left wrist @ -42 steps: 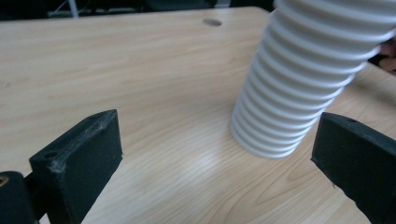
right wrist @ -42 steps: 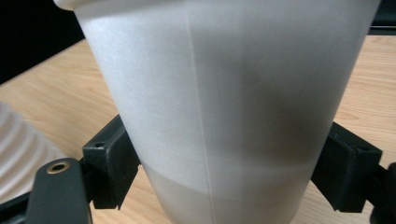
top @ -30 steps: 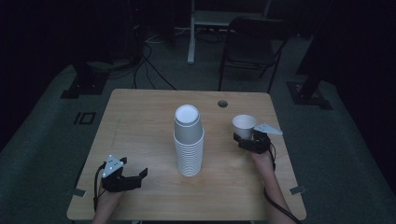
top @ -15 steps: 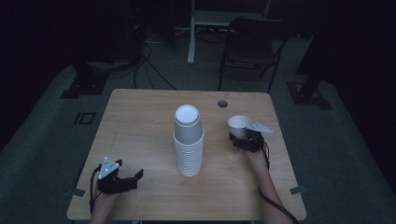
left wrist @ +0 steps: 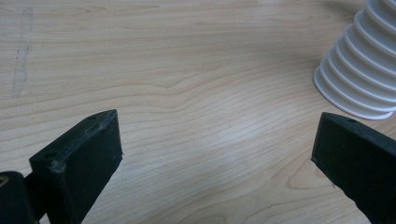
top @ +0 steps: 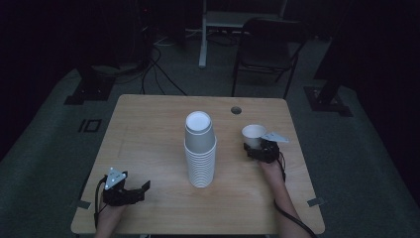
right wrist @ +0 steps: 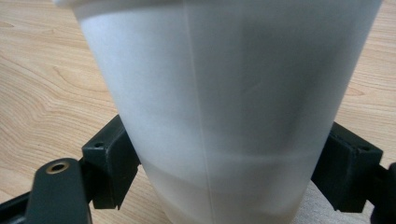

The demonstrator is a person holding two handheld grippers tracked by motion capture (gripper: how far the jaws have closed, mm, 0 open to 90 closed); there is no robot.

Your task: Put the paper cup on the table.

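A tall stack of white paper cups [top: 200, 153], set mouth down, stands at the table's middle; its lower rims [left wrist: 362, 70] appear at the upper right of the left gripper view. To its right, a single white cup [top: 254, 133] is upright with its mouth up. My right gripper [top: 258, 150] is shut on that cup [right wrist: 224, 102], one black jaw on each side of its lower wall [right wrist: 229, 163]. Whether the cup's base touches the table is hidden. My left gripper [top: 140, 192] rests near the front left corner, jaws wide open over bare wood [left wrist: 217, 154].
The wooden table [top: 148, 129] has a round cable hole [top: 236, 109] near its far edge. Behind the table stand a dark chair [top: 267, 44] and a white-legged desk, with cables on the floor at the far left.
The right gripper has carried the single cup a little to the left, toward the stack. The left gripper has drifted slightly left and nearer the front edge.
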